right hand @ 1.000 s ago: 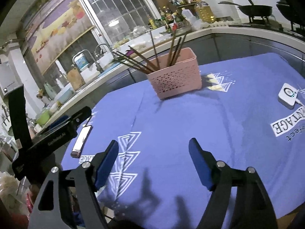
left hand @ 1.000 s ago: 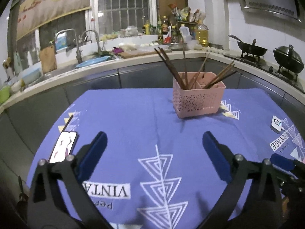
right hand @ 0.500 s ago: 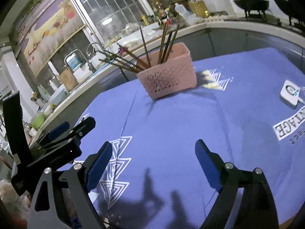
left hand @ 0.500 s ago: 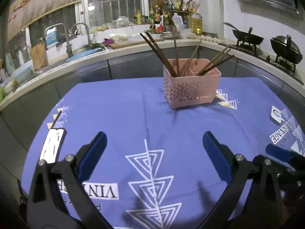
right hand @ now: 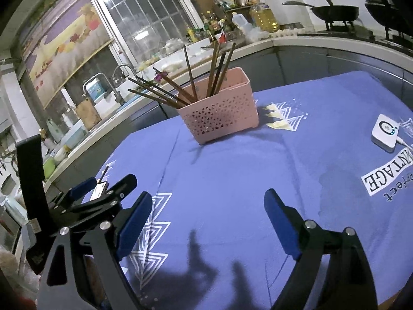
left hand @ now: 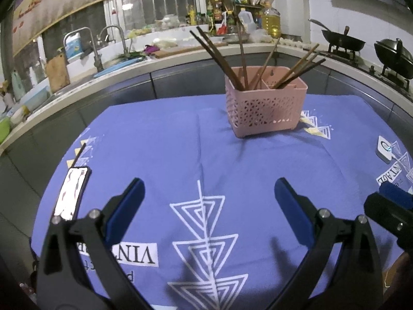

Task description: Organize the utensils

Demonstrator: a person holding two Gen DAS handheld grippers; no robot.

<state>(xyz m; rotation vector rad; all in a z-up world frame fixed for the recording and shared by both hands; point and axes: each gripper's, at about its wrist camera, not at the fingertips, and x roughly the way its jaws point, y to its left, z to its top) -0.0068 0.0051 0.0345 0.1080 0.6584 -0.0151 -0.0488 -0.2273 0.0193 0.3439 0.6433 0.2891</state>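
My left gripper (left hand: 207, 193) and my right gripper (right hand: 207, 206) are both spread wide and hold nothing. One pink basket (left hand: 265, 108) stands far ahead on the blue tablecloth (left hand: 180, 144), with about eight chopsticks (left hand: 219, 56) in it (some overlap). One phone (left hand: 71, 193) lies at left, one white device (right hand: 386, 131) at right.

I see dim, bluish light, dark shadows on the tablecloth (right hand: 232, 175) in front, and heavy fisheye bending at edges

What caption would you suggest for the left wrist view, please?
Open left gripper above the purple tablecloth, facing a pink basket of chopsticks.
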